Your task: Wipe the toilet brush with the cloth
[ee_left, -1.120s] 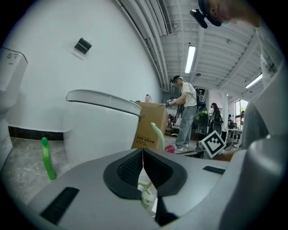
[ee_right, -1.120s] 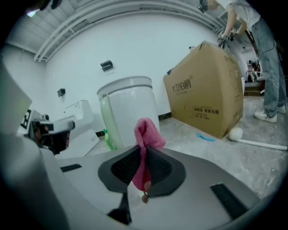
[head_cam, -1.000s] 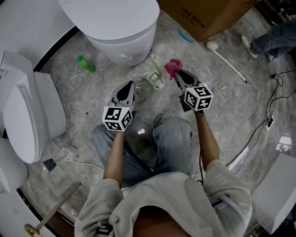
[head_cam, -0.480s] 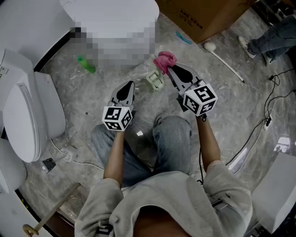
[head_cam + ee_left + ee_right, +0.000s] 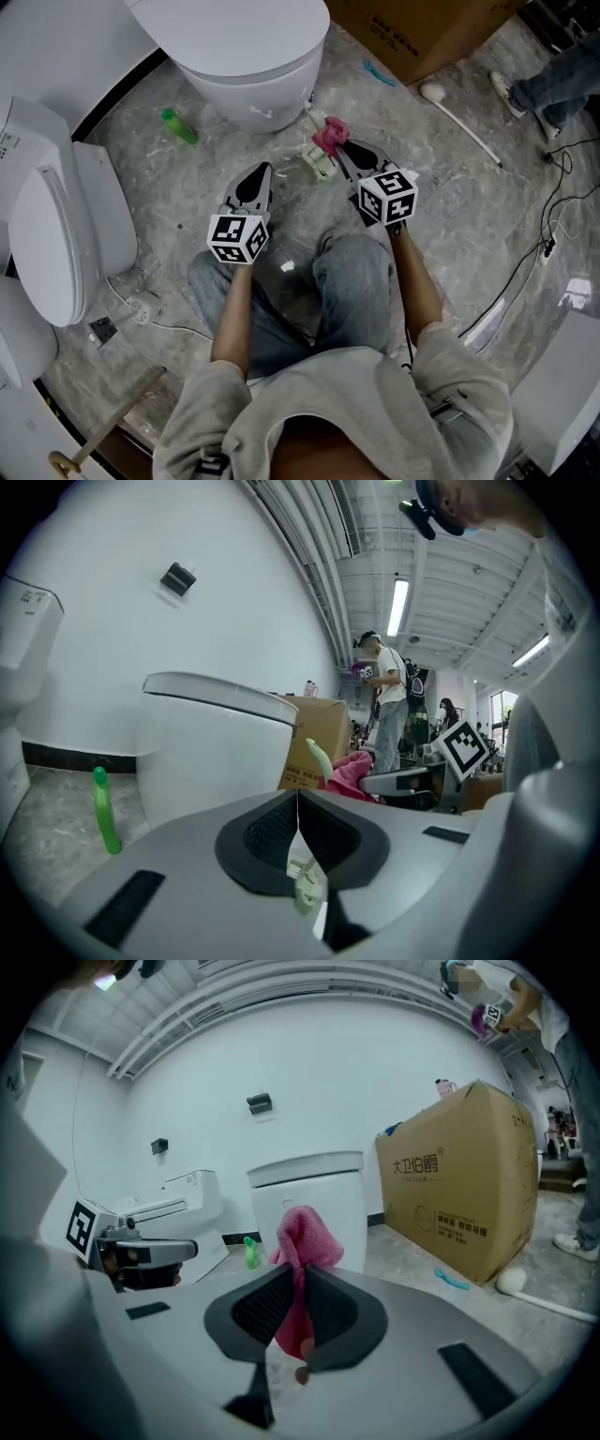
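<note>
A pale green toilet brush stands on the marble floor in front of the white toilet; its curved handle rises beyond my left jaws. My right gripper is shut on a pink cloth, which sits right beside the brush's top. In the right gripper view the cloth sticks up out of the right gripper and hangs below it. My left gripper is left of the brush, apart from it. The left gripper has its jaws pressed together with nothing between them.
A second toilet stands at the left. A green bottle lies by the toilet base. A cardboard box and a long white brush are at the upper right, with cables and another person's leg further right.
My right gripper has carried the pink cloth leftward, closer to the pale green brush. The left gripper has stayed where it was.
</note>
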`<state>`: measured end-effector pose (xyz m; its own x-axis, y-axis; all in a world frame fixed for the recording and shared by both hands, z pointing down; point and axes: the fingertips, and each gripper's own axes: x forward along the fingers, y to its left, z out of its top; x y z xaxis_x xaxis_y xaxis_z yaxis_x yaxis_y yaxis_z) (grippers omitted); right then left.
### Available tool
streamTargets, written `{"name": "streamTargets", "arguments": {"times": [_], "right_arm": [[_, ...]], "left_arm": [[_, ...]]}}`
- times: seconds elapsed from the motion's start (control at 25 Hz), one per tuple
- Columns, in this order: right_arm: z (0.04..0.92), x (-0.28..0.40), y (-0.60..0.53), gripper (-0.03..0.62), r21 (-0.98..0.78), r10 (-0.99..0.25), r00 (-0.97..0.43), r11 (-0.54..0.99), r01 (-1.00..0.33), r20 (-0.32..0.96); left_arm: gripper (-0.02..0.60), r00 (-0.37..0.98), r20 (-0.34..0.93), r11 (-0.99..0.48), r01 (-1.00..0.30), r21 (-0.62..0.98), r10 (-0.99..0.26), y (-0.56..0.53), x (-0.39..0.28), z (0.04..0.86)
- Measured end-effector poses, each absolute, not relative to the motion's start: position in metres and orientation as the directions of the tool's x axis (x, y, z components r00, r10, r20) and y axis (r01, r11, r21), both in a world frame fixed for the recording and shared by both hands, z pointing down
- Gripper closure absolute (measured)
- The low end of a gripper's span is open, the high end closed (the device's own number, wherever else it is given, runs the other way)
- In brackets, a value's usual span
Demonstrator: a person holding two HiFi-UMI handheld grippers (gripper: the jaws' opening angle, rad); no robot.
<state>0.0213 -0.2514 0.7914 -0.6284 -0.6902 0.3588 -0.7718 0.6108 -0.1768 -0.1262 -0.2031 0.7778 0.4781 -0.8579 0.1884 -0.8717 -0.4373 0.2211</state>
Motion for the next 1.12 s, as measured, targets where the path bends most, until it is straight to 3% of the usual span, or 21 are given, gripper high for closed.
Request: {"name": "streamTargets", "arguments": {"times": [0.68,1.12], "right_arm": [[0.933,0.042,-0.254,0.534,-0.304,-0.609,-0.547,0.461,-0.834,0.575],[0.975,0.045,-0.251,0.534,-0.309,-0.540,-0.533,0.452,-0.837,0.651]], "left_arm": [[0.558,0.481,0.216,-0.441,-0.873,0.209,-0.850,-0.204,-0.123,0.787],[0.558,0.472,0.229,-0.433,-0.879,0.200,-0.851,-0.215,-0.126,0.794]]}}
